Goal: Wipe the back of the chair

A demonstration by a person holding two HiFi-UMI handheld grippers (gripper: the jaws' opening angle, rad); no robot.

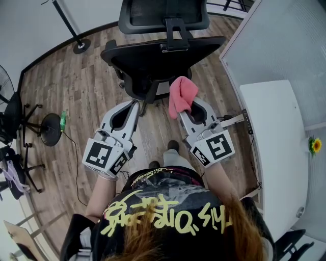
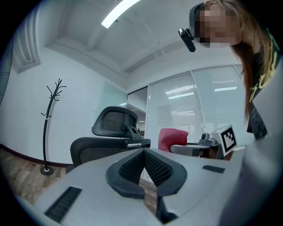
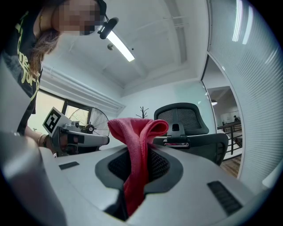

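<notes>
Chair (image 1: pixel 163 56), black mesh back, stands on plank floor (image 1: pixel 76 102) ahead of closed, empty left gripper (image 1: pixel 130 107) and right gripper (image 1: pixel 192 108) clamping fuzzy pink cloth (image 1: pixel 181 94); ceiling light (image 3: pixel 119 44) shows only in gripper views.

Black mesh office chair (image 1: pixel 162 57) stands upright, with its back and headrest (image 1: pixel 163 14) turned toward the person. The headrest bracket is visible on this side. A pink-red cloth (image 1: pixel 182 94) is pinched in the right gripper (image 1: pixel 189 106), whose jaws are closed on its middle. A folded bunch stands above the tips and a tail hangs below. The cloth is close to the chair back; contact can't be told.
</notes>
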